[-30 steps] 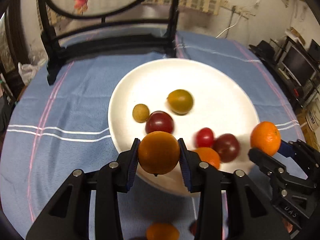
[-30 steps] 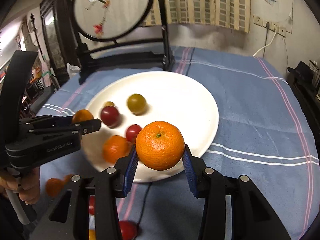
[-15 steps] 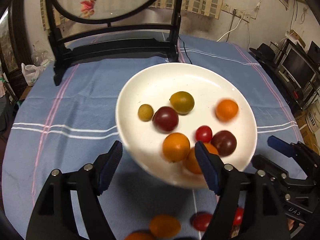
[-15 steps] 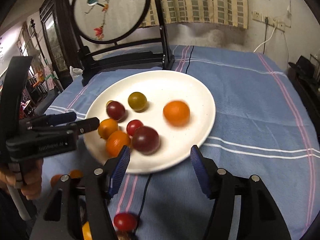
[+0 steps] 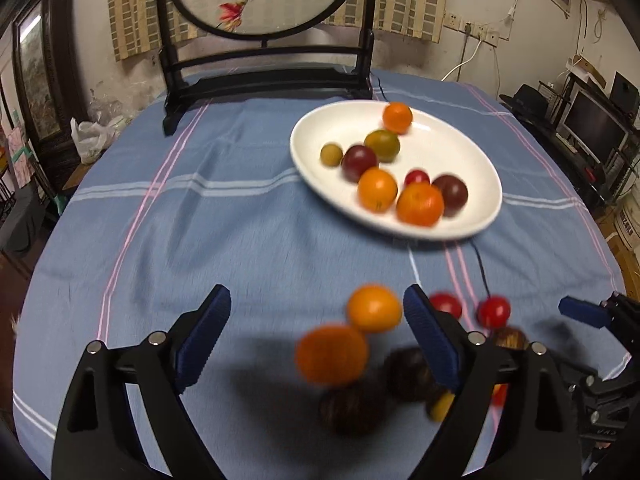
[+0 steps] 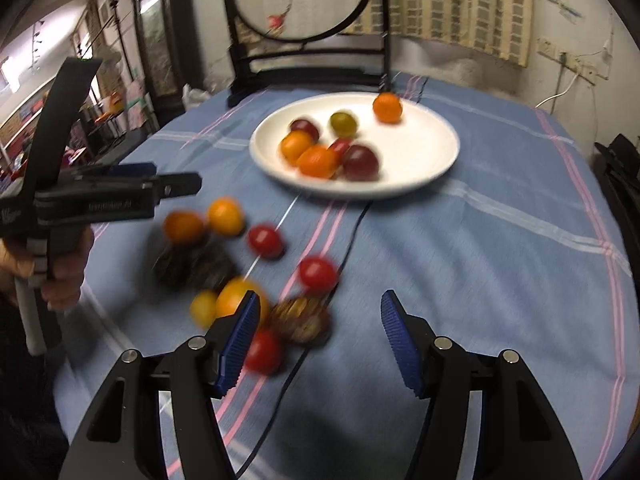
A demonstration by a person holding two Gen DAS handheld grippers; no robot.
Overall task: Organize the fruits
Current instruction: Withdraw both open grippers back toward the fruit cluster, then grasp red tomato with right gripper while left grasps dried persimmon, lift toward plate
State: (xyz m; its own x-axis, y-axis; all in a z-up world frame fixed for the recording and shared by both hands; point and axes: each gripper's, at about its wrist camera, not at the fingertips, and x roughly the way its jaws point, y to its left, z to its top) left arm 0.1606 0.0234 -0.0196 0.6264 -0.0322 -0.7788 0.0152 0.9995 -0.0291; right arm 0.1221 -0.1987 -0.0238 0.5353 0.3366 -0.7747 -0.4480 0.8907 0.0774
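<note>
The tablecloth [image 5: 248,236] is matt woven blue cloth with white and pink stripes. The plate [image 5: 486,216] looks like smooth, glossy white ceramic. On the plate, the tomatoes [image 5: 451,193] have shiny, smooth skins, and the oranges [image 5: 419,204] look duller and finely dimpled. Near the cloth's front edge lie dark, rough-looking fruits [image 6: 299,320]. The left gripper [image 5: 316,336] and right gripper [image 6: 316,340] are matt black plastic with ridged blue pads [image 6: 237,340] and bright metal pins. The far stand [image 5: 264,80] looks like dark lacquered wood.

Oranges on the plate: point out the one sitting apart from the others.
The orange at the white plate's far rim; the other two touch near the front edge.
</note>
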